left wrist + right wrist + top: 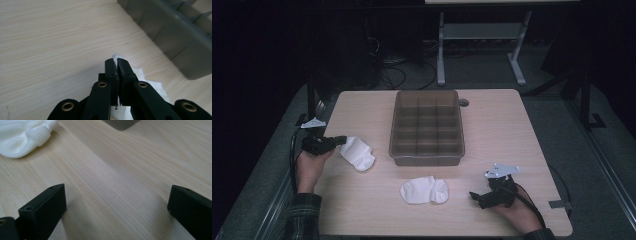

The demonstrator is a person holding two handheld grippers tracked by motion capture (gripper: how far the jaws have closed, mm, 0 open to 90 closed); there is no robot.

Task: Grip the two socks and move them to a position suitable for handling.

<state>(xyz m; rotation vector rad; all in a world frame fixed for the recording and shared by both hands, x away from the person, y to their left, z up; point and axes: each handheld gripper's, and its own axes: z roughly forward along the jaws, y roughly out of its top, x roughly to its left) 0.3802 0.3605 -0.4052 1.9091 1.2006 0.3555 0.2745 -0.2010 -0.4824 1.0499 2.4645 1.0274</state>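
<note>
Pinched tight in my left tool (117,62) is the edge of a soft white sock (357,153), beside the grey plastic box with little square pockets (427,156). My right tool (116,205) is wide open over the pale wooden desk (512,130), near another white sock (424,190).

No writing, label, brand, number or sign can be read anywhere here, neither on the pale wooden table (512,130) nor on the grey plastic divided bin (427,157).
</note>
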